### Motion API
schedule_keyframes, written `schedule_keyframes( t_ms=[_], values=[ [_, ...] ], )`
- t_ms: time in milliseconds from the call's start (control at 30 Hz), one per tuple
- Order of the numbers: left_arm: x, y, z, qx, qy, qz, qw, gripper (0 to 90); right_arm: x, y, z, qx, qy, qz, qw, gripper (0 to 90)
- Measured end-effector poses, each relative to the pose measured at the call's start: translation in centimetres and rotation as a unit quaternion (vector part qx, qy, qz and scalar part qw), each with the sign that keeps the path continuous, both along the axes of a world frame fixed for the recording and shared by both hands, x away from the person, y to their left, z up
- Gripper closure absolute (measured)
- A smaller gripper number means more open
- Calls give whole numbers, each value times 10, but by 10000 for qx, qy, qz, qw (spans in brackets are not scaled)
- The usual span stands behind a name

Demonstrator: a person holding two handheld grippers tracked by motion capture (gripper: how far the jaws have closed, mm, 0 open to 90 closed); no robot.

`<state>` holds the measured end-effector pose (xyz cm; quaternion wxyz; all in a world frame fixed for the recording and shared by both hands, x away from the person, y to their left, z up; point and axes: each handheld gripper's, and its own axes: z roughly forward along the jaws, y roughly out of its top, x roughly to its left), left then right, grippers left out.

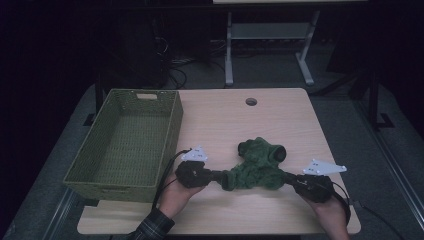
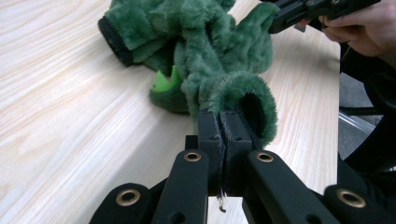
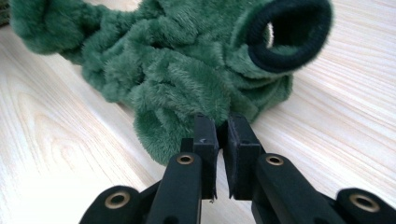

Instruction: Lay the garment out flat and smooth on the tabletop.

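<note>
A crumpled green plush garment [image 1: 257,165] with black cuffs lies on the wooden table [image 1: 220,120], near the front. My left gripper [image 1: 223,178] is shut on its left edge; in the left gripper view the jaws pinch a furry fold [image 2: 243,100] of the garment [image 2: 201,42]. My right gripper [image 1: 289,177] is shut on the right edge; in the right gripper view the jaws nip the plush [image 3: 187,79] just below a black cuff [image 3: 285,32]. The right gripper [image 2: 275,21] also shows at the top of the left gripper view.
A green woven basket [image 1: 130,145] stands on the table's left side, close to the left hand. A round cable hole [image 1: 251,102] sits near the far edge. Bare wood lies behind the garment. A table frame [image 1: 270,45] stands on the dark floor beyond.
</note>
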<state>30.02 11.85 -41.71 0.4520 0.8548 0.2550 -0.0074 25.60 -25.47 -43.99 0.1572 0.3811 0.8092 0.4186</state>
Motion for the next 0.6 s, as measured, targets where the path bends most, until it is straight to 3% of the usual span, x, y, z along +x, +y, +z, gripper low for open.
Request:
schedule_keyframes(
  t_ms=[100,200,367,467,600],
  values=[
    [-1,4,-2,34,42,55,10000,886,-1,-3,1,-56,-20,-21,10000,840],
    [-3,7,-7,128,206,103,9997,886,-3,-6,1,-120,5,-25,9999,840],
    [-6,3,-24,399,516,90,9978,882,-6,-11,-6,-272,300,-8,9992,839],
    [-6,1,-26,494,460,80,9977,848,-7,-9,-8,-300,351,17,9989,831],
    [-7,4,-17,502,245,265,9981,722,-7,-7,-10,-339,322,20,9989,818]
  ],
)
